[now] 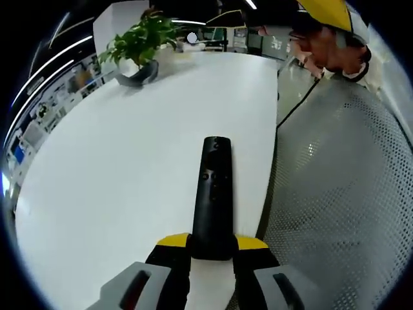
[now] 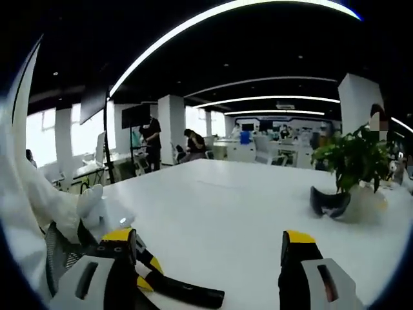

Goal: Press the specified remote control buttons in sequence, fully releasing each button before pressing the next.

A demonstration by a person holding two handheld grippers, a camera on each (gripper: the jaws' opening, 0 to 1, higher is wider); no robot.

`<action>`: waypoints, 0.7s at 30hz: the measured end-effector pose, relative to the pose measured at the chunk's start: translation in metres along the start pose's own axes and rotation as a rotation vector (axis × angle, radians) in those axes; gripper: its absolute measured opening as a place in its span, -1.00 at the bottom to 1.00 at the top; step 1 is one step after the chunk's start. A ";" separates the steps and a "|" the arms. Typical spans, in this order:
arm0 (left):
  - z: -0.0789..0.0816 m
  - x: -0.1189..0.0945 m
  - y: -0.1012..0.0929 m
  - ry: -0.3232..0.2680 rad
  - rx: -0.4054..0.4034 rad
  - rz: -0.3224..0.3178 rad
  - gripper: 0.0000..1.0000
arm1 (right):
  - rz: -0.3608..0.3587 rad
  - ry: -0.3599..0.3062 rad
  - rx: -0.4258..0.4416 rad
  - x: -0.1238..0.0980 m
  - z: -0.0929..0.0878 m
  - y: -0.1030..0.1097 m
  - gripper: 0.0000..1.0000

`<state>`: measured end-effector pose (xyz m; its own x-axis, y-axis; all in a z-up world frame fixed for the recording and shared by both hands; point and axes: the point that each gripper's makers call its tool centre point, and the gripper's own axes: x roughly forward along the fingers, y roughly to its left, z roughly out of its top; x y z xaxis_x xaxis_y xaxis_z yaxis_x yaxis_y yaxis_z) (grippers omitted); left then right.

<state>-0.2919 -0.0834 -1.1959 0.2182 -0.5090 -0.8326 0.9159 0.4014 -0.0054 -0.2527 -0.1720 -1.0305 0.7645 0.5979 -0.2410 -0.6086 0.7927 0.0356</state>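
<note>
Left gripper view: the biggest thing before me is the white table (image 1: pixel 122 161), broad and bare, running far ahead to a potted plant (image 1: pixel 139 45) at its far left corner. Its right edge runs close beside the remote, and past that edge lies a grey perforated surface (image 1: pixel 342 187). To the left of the remote the tabletop is wide open; to the right there is only a narrow strip before the edge.

My left claw (image 1: pixel 213 248) is closed on the near end of the remote (image 1: pixel 213 194), its yellow-tipped jaws pressed against either side. The remote is a long, slim black bar, pointing away from me, with small round buttons along its upper face and a rounded far end. I cannot tell whether it rests on the table or is lifted a little off it.

A person (image 1: pixel 335 45) leans in at the far right, beyond the table's edge.

In the right gripper view, my right claw (image 2: pixel 216 248) stands wide open with nothing between its jaws, above the white table (image 2: pixel 245 206). The left claw (image 2: pixel 139 265) comes in from the left with the remote (image 2: pixel 187 294) pointing toward the gap between my jaws. The potted plant (image 2: pixel 348 165) sits at the far right, well apart.
</note>
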 end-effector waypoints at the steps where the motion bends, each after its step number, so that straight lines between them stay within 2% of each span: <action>1: -0.001 0.000 0.002 0.004 0.002 -0.001 -0.52 | -0.001 0.001 0.000 0.000 0.000 0.000 0.90; 4: -0.002 -0.001 0.010 0.014 0.000 0.002 -0.52 | -0.005 0.015 -0.013 0.002 -0.003 0.002 0.97; 8: -0.001 -0.001 0.021 0.018 -0.006 0.008 -0.53 | -0.011 0.016 -0.034 0.001 -0.004 0.003 0.97; 14: 0.001 0.000 0.044 0.052 0.037 0.025 -0.53 | -0.017 0.034 -0.054 0.003 -0.006 0.003 0.96; 18: 0.003 0.001 0.058 0.069 0.071 0.038 -0.53 | -0.018 0.016 -0.059 0.001 -0.003 0.003 0.94; 21: 0.005 0.002 0.068 0.082 0.082 0.038 -0.53 | -0.019 0.037 -0.065 0.003 -0.007 0.003 0.93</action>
<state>-0.2271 -0.0608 -1.1953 0.2279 -0.4294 -0.8739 0.9328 0.3536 0.0695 -0.2537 -0.1687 -1.0379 0.7685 0.5769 -0.2768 -0.6074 0.7938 -0.0318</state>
